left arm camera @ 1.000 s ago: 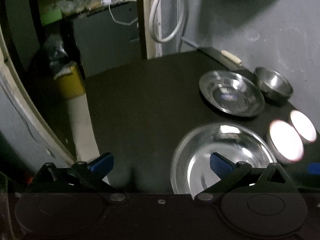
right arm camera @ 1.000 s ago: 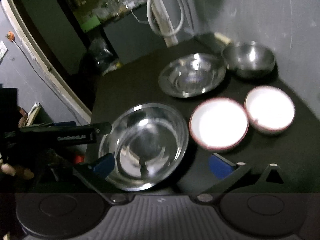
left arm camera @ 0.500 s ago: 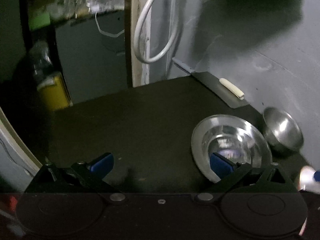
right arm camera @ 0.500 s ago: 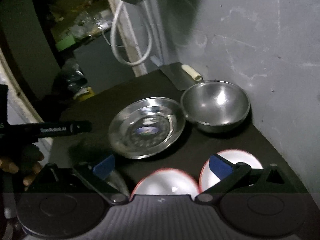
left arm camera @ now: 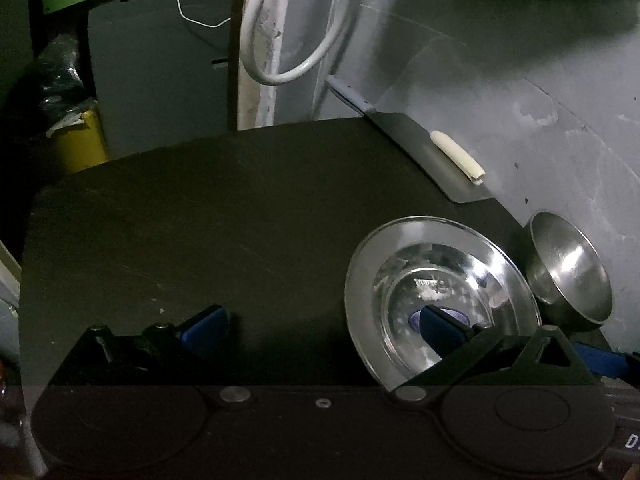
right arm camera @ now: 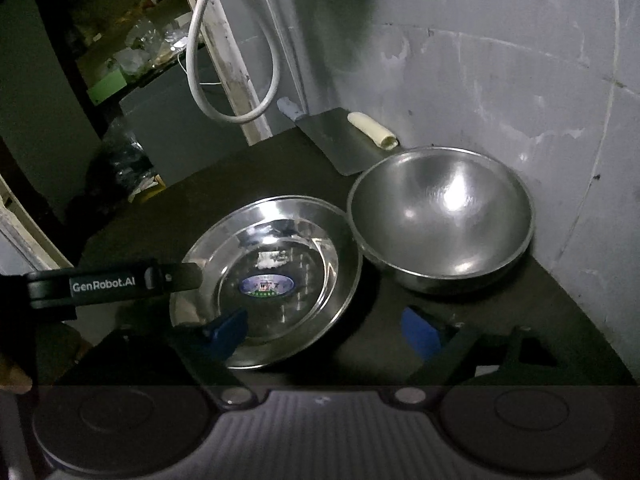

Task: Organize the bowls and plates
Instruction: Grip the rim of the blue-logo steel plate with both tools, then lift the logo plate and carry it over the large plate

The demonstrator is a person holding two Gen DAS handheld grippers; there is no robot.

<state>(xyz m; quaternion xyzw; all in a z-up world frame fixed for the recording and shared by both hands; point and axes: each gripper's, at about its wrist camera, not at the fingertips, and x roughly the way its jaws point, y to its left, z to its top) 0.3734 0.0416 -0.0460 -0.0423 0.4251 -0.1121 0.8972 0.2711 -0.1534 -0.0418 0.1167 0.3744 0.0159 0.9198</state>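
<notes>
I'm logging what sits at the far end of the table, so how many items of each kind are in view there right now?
Steel plate: 1
Steel bowl: 1
Flat metal sheet with a pale roll on it: 1 each
Total: 4 things on the dark table. No white bowls show in either view at this moment.

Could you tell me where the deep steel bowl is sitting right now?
The deep steel bowl sits at the table's far right corner by the grey wall, just right of the steel plate.
</notes>
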